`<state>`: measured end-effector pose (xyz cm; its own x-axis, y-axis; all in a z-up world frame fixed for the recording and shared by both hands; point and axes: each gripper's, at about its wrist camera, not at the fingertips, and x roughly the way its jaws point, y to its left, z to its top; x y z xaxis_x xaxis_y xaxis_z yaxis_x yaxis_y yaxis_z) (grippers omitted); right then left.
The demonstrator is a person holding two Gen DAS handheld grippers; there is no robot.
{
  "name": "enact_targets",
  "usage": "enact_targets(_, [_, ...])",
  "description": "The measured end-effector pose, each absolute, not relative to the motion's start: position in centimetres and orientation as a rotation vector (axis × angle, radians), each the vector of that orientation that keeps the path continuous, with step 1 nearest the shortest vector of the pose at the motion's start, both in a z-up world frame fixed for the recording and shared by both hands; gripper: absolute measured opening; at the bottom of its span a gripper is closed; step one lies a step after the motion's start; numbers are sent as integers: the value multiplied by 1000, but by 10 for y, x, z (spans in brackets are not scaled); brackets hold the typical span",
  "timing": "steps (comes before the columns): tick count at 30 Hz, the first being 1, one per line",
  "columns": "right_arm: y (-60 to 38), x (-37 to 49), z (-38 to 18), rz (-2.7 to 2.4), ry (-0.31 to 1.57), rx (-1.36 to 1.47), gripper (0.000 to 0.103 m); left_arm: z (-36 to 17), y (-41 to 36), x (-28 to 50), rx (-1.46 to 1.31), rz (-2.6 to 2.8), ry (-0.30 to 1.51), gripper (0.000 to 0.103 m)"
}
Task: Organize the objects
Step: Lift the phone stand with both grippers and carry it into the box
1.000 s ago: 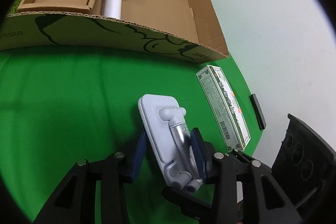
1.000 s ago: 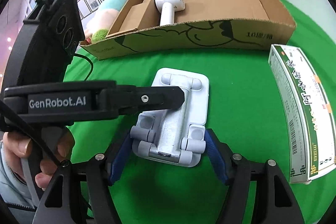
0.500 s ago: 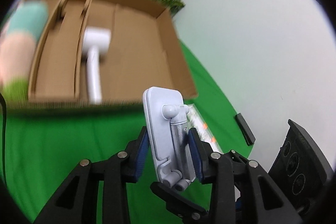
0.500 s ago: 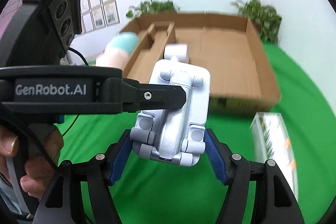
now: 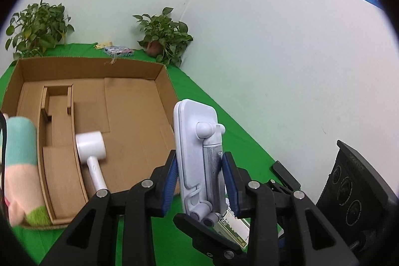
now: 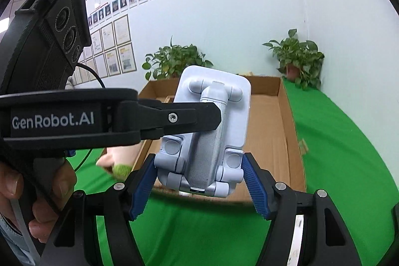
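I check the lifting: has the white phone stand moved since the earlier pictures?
Yes. The phone stand rose off the green cloth and now sits high before the cardboard box.

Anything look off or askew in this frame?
Nothing damaged or spilled. One oddity: the white phone stand is off the green table, clamped by both the left gripper and the right gripper together. The hair dryer lies flat in the cardboard box.

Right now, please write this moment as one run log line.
object: phone stand | left gripper: holding it | right gripper: holding its base | stand: lifted over green table | target: cardboard box
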<state>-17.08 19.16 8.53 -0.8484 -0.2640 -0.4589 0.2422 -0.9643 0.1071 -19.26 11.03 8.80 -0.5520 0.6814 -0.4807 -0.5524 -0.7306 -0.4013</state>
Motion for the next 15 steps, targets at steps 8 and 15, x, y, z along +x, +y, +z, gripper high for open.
enact_targets(8, [201,-202,95,-2788,-80,710,65,100,116,-222,-843,2256,-240,33])
enact_targets(15, [204,-251,87,-2739,-116,776,65,91,110,-251,-907,2249,-305,33])
